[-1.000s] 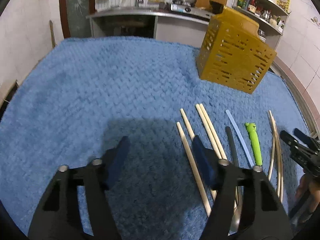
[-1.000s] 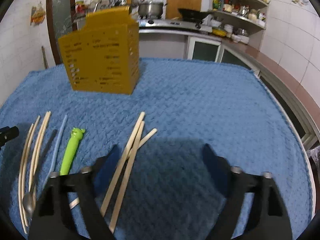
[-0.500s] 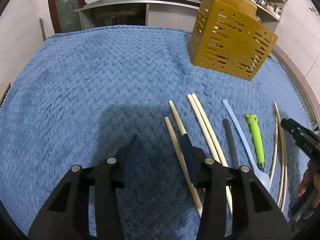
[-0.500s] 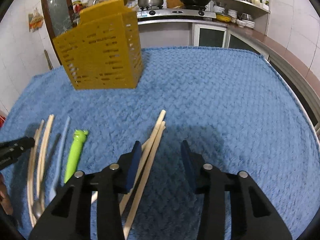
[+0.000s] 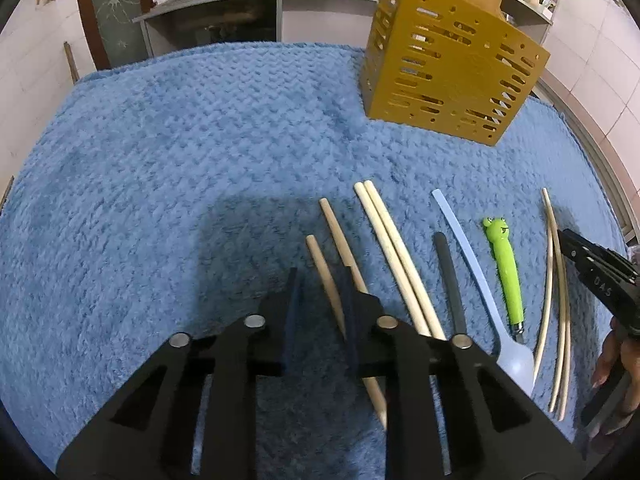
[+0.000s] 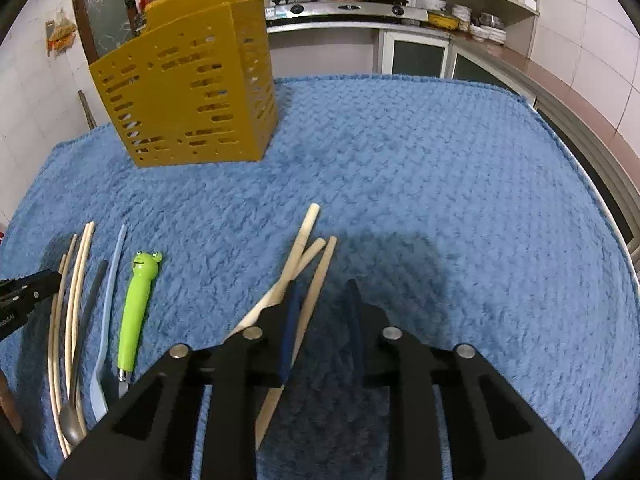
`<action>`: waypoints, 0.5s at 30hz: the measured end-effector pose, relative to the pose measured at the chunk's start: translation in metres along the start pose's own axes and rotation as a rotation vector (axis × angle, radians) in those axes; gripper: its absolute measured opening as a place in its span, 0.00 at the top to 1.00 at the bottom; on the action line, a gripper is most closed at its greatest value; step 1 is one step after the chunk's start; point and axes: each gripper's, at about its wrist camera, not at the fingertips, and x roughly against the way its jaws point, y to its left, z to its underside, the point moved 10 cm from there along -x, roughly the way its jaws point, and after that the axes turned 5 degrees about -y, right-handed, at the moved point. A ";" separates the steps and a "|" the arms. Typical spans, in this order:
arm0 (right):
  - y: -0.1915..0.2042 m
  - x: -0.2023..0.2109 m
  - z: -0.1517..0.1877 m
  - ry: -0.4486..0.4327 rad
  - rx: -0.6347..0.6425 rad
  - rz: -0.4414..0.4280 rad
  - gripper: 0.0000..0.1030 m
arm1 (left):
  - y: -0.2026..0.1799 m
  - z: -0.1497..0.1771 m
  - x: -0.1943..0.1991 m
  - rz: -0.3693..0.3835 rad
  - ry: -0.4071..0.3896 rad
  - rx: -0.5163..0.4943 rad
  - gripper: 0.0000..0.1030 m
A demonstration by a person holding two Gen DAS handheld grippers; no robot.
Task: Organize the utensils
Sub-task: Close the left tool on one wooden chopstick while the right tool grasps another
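Observation:
Wooden chopsticks lie on the blue towel [image 5: 160, 160]. In the left wrist view my left gripper [image 5: 320, 280] hangs low over the leftmost chopstick [image 5: 320, 260]. Its jaws are closing with that stick in the gap, and the pads do not press it. A second chopstick [image 5: 334, 224] runs under the right finger. In the right wrist view my right gripper [image 6: 322, 286] is closing over another chopstick [image 6: 322, 270], which lies close to the left pad. A yellow slotted utensil holder [image 5: 452, 64] [image 6: 188, 92] stands upright at the back.
Between the two grippers lie a chopstick pair [image 5: 396, 248], a black-handled utensil [image 5: 448, 276], a pale blue spoon [image 5: 468, 248] and a green frog-handled utensil [image 5: 504, 264]. A hand [image 5: 616, 360] holds the right gripper. Kitchen counters and shelves stand behind the table.
Both grippers' jaws have narrowed from wide apart to a small gap, each around a chopstick. The left gripper has moved forward and lower; the right has hardly shifted.

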 end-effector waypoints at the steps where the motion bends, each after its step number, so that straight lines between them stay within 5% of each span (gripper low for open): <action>1: 0.001 -0.001 -0.001 0.007 0.001 0.007 0.82 | 0.000 -0.001 -0.002 -0.003 0.007 0.004 0.84; 15: -0.001 -0.007 -0.009 0.082 -0.002 -0.024 0.93 | -0.005 -0.013 -0.010 0.008 0.024 -0.046 0.94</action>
